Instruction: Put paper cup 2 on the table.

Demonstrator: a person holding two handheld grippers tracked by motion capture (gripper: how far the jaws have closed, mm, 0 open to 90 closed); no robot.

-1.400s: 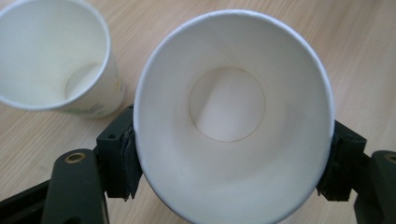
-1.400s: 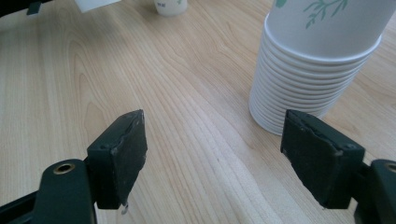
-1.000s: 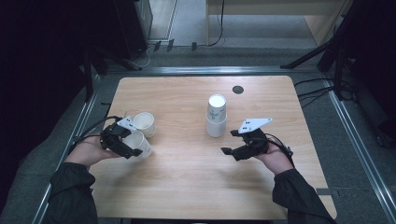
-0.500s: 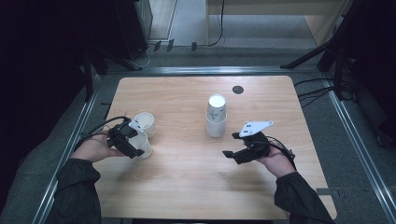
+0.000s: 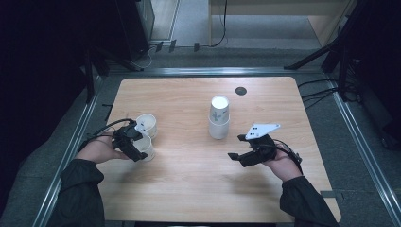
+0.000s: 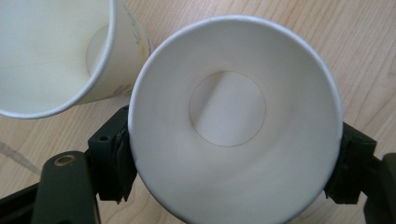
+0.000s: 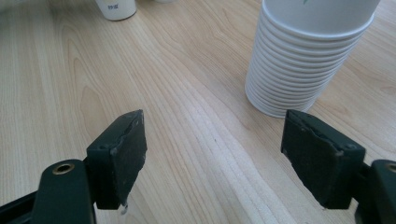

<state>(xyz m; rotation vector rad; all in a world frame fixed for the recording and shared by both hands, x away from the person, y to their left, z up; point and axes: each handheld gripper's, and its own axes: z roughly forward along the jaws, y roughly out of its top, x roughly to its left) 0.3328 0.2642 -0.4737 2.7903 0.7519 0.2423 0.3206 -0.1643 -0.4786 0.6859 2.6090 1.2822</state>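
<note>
Pale wood is the biggest thing here: the table (image 5: 189, 94) has a wide bare stretch through its middle and near side, and its left edge runs not far beyond my left hand. The far corners are open too, apart from a small dark round fitting (image 5: 241, 90) far right of centre.

Next in size is the stack of paper cups (image 5: 219, 117), standing upright at the middle of the table, just to the far side of my right gripper (image 5: 236, 146). Those jaws stand wide apart with nothing between them, pointing toward the foot of the stack (image 7: 299, 60) with bare wood under them.

Then the two single cups at the left. The white paper cup (image 6: 233, 121) stands upright, mouth up, between the jaws of my left gripper (image 6: 231, 168), and the second cup (image 5: 145, 126) stands just beside it on the far side; I cannot tell whether their walls touch. My left jaws have just been opening, with the cup between them. Its rim looks round and unsqueezed, so I judge the grip let go, though the rim hides the pads where they would meet the wall.

To finish this setting-down well, I would spread the jaws clear of the wall on both sides, then draw the gripper straight back toward my near left, level and slow, so that neither pad drags the light cup or knocks it into its neighbour. The room is behind me; the table's left edge is the thing to mind.
</note>
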